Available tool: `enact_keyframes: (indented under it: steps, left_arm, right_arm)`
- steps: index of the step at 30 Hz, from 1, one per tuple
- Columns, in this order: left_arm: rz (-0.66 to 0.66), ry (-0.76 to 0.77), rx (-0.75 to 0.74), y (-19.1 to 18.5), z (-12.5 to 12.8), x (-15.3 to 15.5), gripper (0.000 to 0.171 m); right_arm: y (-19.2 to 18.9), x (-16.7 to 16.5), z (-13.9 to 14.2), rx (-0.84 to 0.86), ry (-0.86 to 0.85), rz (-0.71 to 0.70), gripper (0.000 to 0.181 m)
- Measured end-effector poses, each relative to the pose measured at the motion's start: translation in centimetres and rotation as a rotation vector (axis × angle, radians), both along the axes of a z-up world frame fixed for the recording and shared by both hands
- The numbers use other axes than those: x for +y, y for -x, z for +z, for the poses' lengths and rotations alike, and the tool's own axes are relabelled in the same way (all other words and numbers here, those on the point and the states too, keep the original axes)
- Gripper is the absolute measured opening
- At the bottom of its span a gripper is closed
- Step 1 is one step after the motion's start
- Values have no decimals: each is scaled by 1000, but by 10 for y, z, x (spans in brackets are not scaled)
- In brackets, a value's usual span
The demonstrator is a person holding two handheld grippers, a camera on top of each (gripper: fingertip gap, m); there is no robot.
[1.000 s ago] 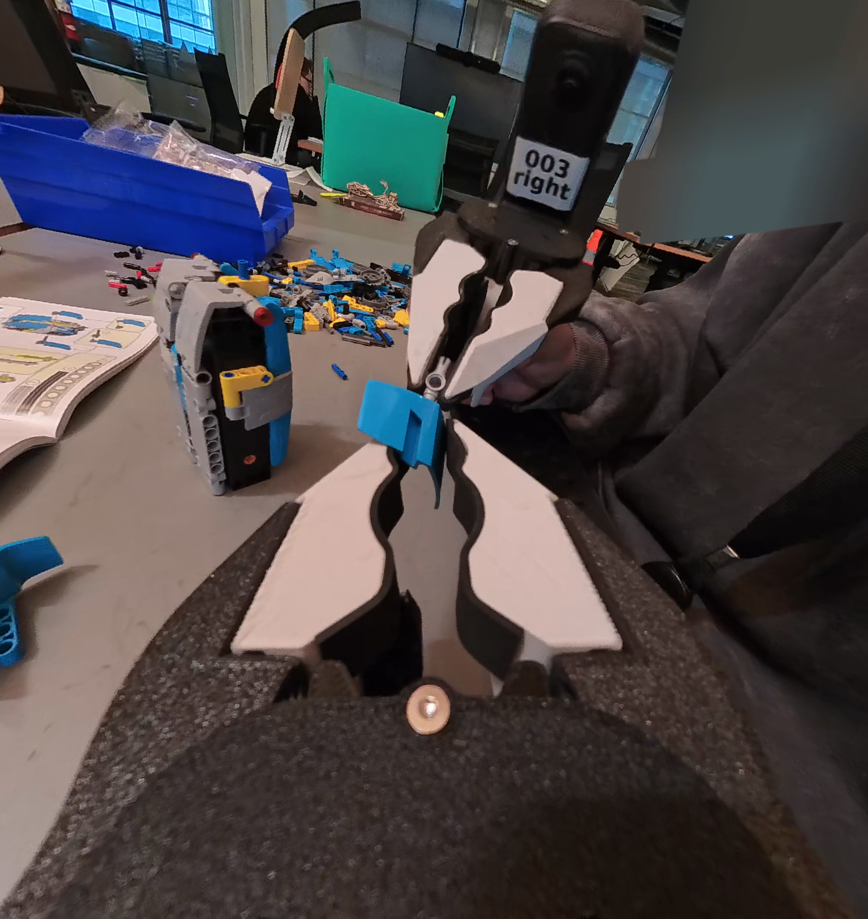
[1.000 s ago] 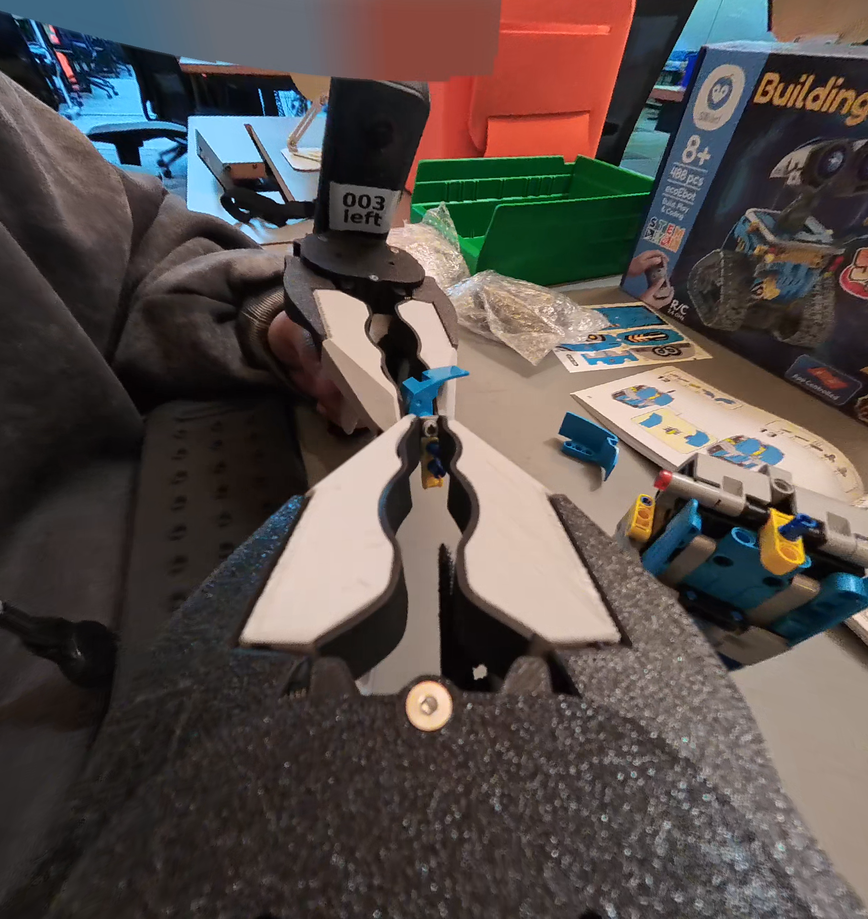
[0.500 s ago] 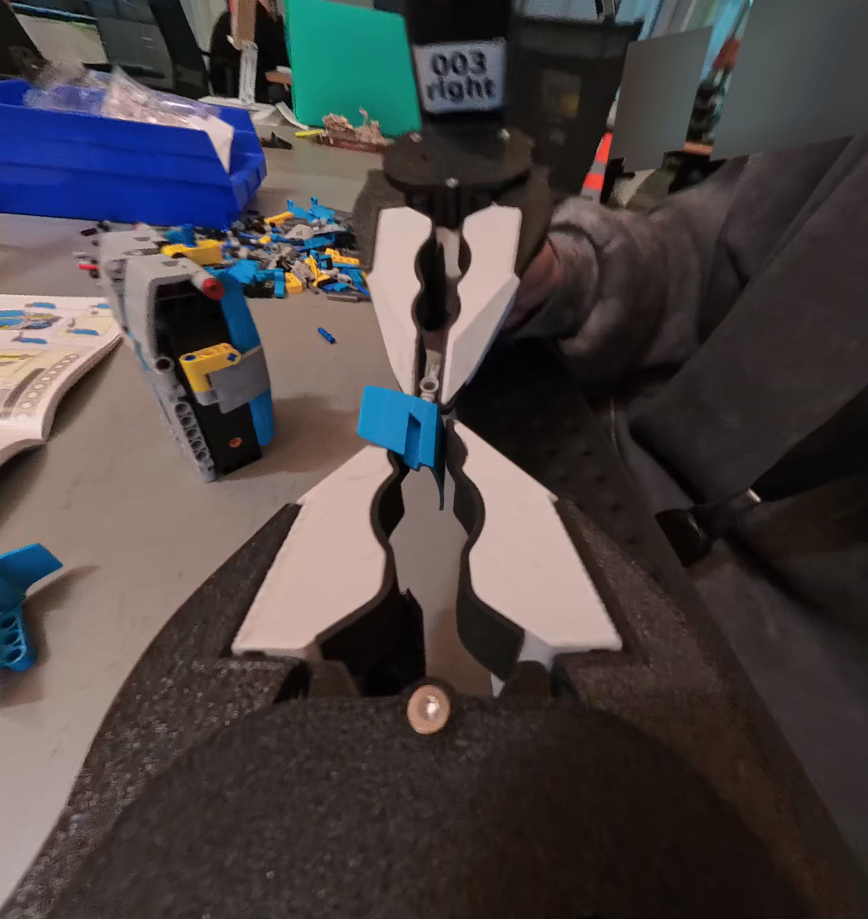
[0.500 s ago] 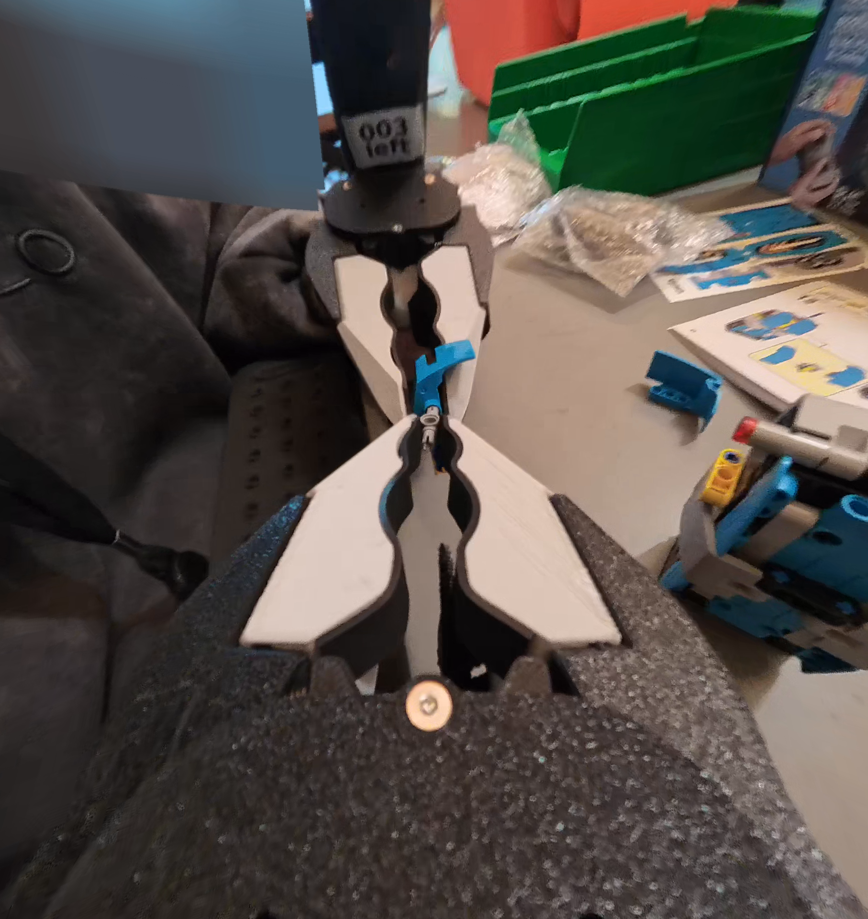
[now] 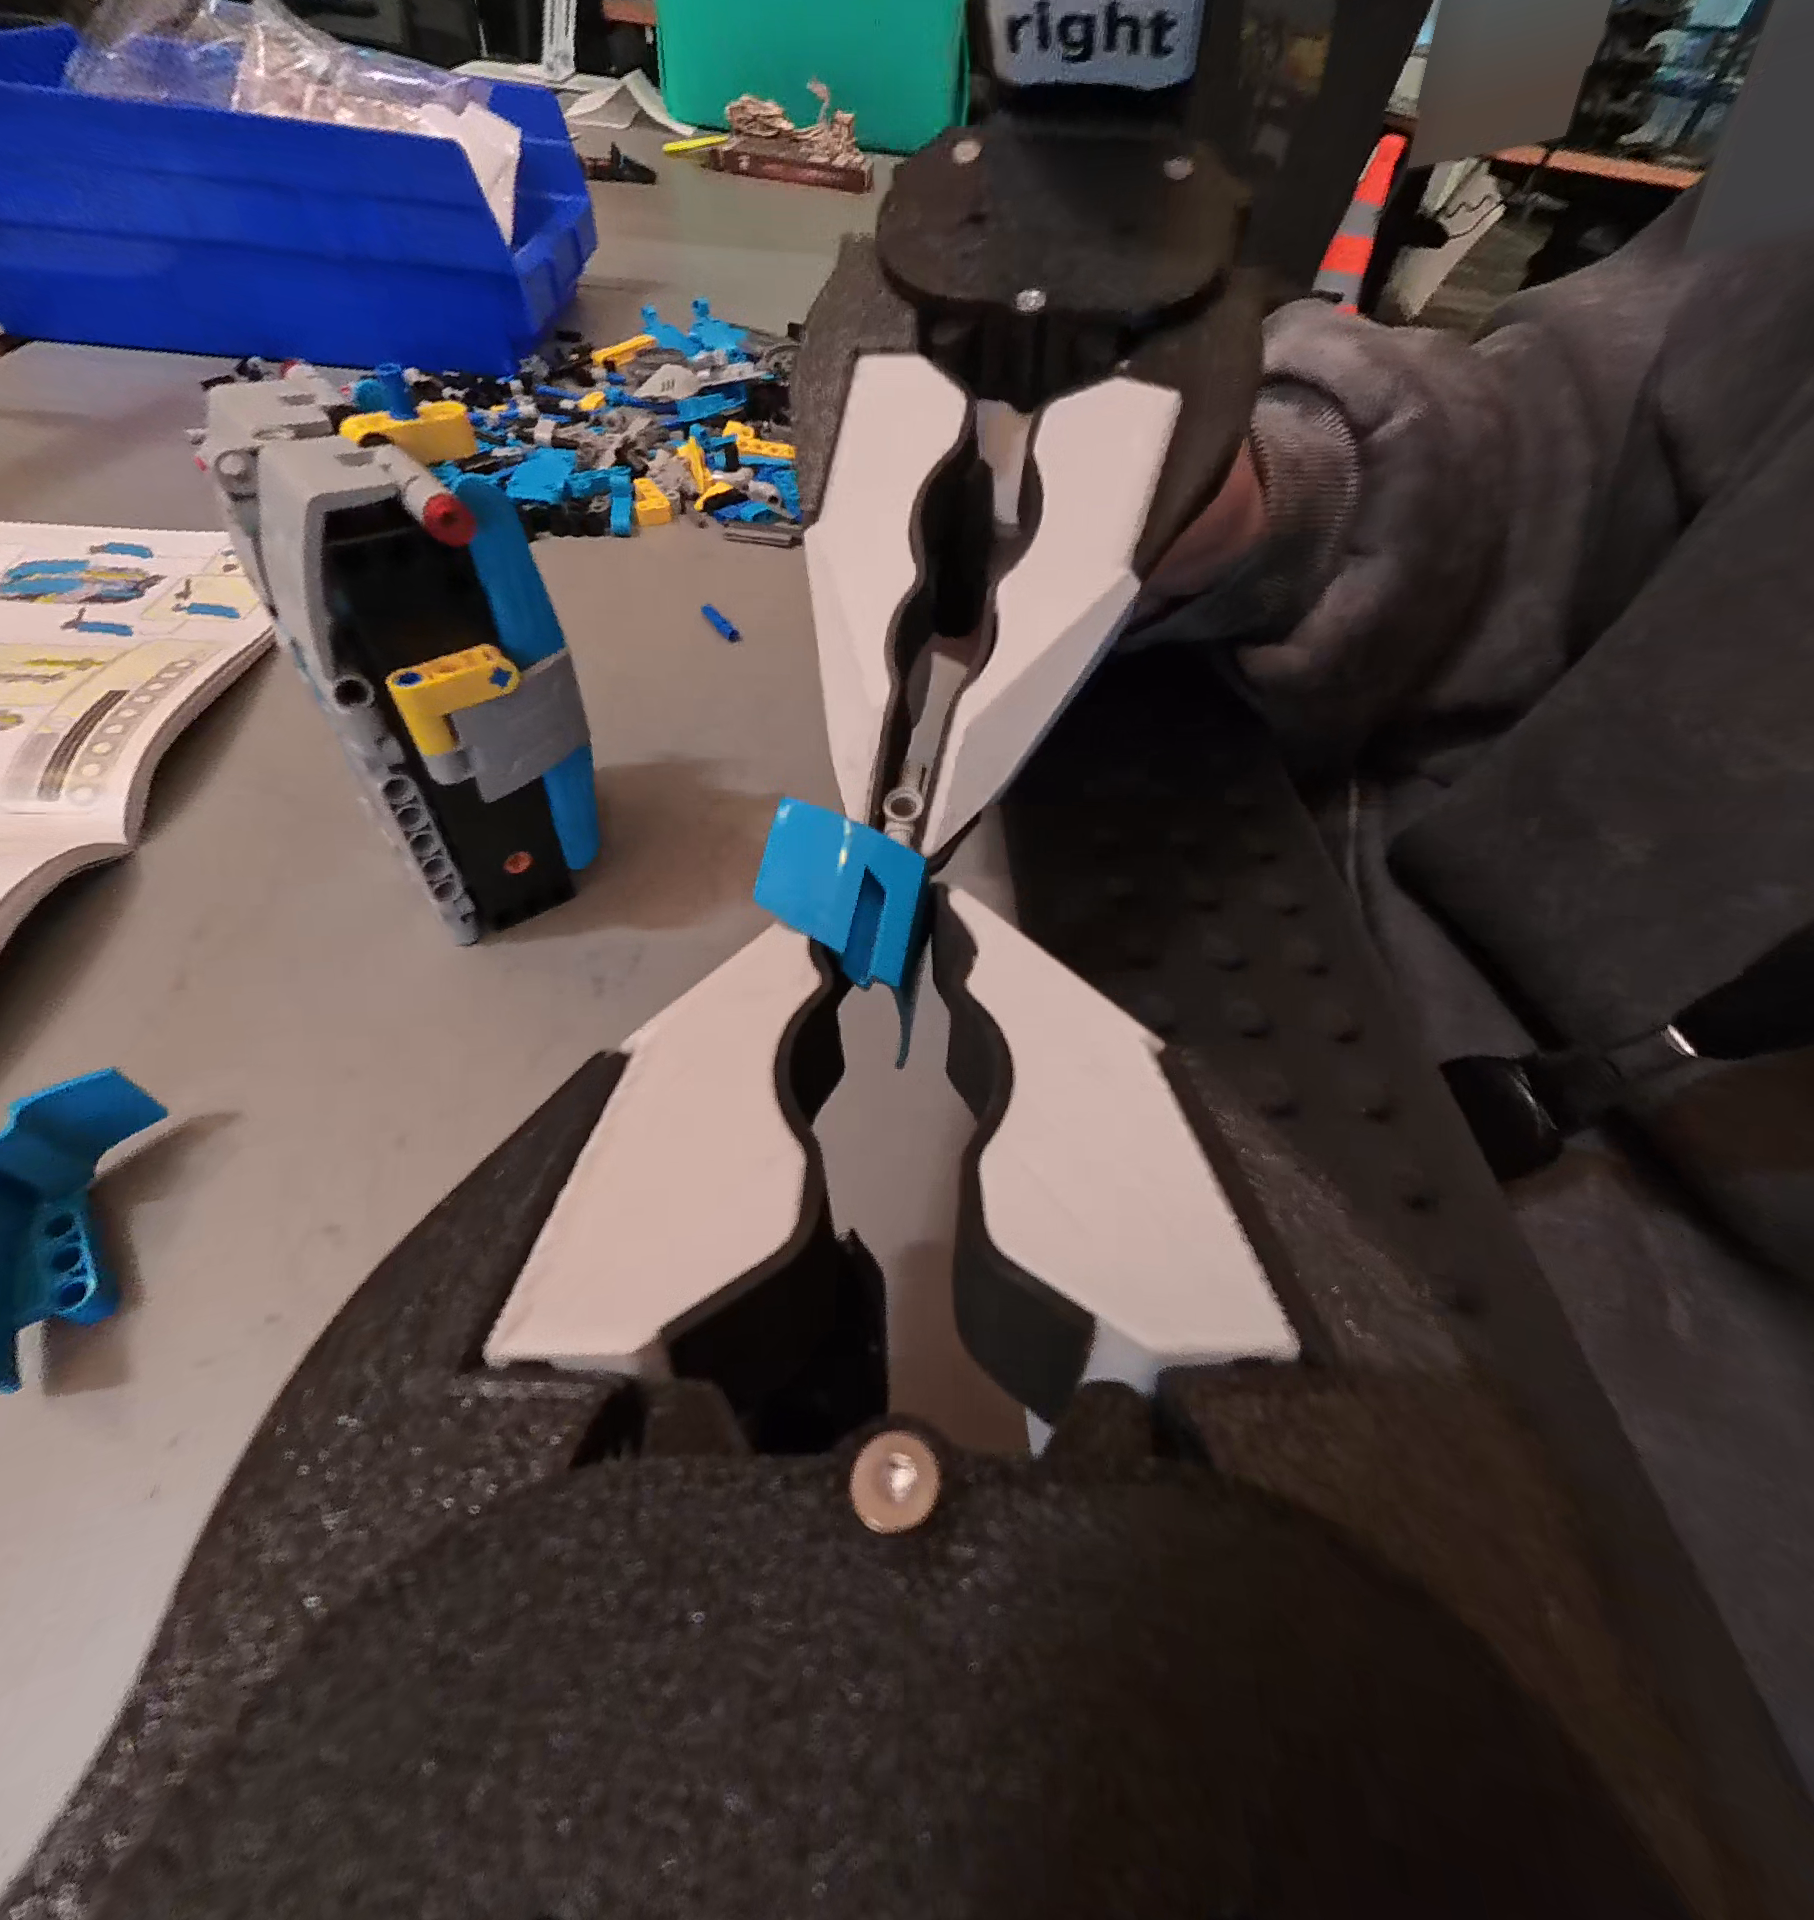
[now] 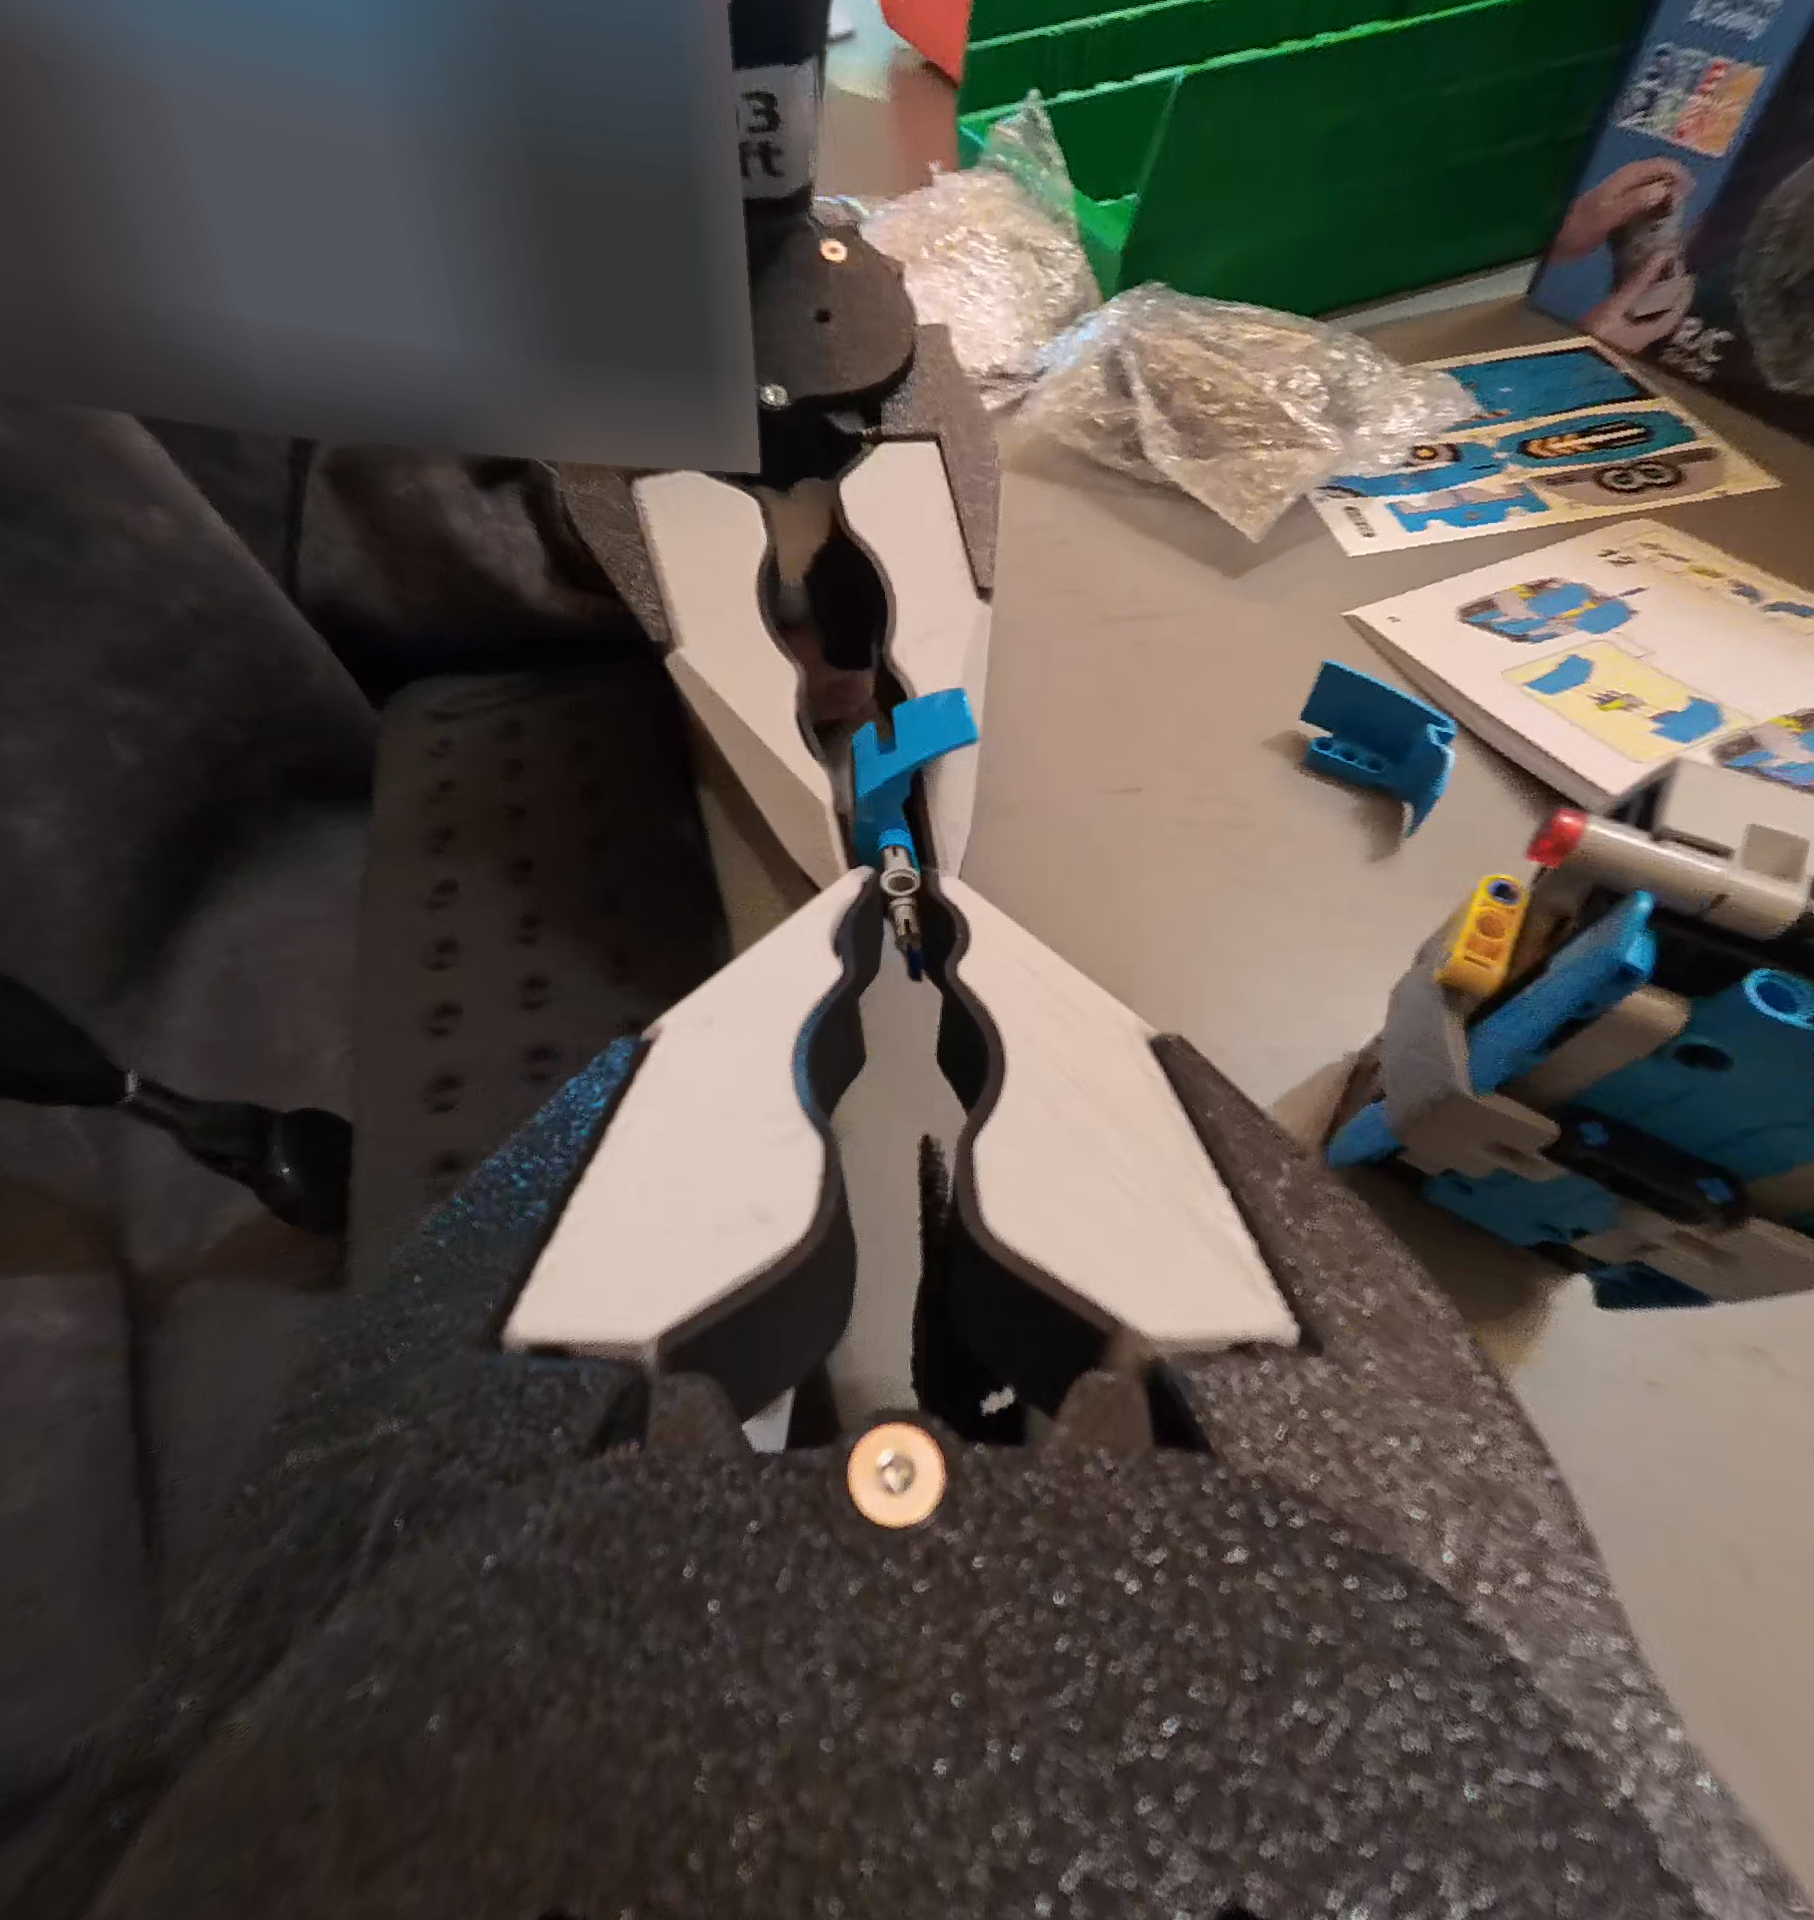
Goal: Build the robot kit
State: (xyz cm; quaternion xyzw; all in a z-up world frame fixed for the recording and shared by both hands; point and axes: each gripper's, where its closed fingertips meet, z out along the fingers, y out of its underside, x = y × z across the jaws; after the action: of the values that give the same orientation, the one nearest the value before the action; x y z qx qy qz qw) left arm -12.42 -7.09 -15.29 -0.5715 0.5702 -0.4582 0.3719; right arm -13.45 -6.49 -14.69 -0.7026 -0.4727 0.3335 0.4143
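The left gripper is seen pressed onto a blue panel, gripped at its tips above the table. Tip to tip with it, the right gripper is pinched on a thin grey pin, whose end lies just beside the panel. From the right wrist view the pin is shown end-on between the right gripper's tips, touching the blue panel that is clamped in the left gripper beyond.

Only in the left view are shown a loose blue piece at the near left, a part-built model standing upright, an open booklet, a heap of small parts and, farthest, a blue bin.

Only in the right view are seen a sticker sheet, crumpled plastic bags, a green bin and a printed box. There the model lies at the right, with another blue piece and the booklet behind it.

A person's grey sleeve is visible behind the right gripper.
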Motion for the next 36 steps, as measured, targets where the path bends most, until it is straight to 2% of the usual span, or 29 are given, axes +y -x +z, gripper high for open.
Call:
enact_keyframes:
  steps: [5, 8, 13, 17, 25, 27, 29, 30, 36]
  left_arm:
    - [35, -131, 94, -1, -15, 3, 11]
    - [-8, -72, 33, 0, -5, -3, 11]
    - [-48, 3, 11, 0, -2, -8, 11]
    - [-57, -55, 56, -1, -10, -13, 11]
    - [-27, 58, -2, 0, 0, -2, 12]
    - [-28, 61, -4, 0, 0, -1, 12]
    - [-35, 58, -2, 0, 0, -3, 12]
    - [-39, 60, -1, 0, 0, -3, 12]
    - [-33, -3, 14, -1, -3, -6, 11]
  right_arm:
    - [-2, 2, -15, -148, -45, -38, 6]
    - [0, -3, -4, -7, 39, 5, 6]
    - [1, -9, 0, 67, 86, 72, 6]
    - [2, -13, -11, -39, 37, 88, 6]
    - [1, 1, 2, 73, 62, 21, 10]
    - [-2, 1, 5, 90, 60, 20, 17]
    - [-2, -1, 5, 88, 58, 29, 15]
    - [-1, -1, 2, 69, 48, 27, 8]
    - [-1, -4, -1, 32, 20, 33, 6]
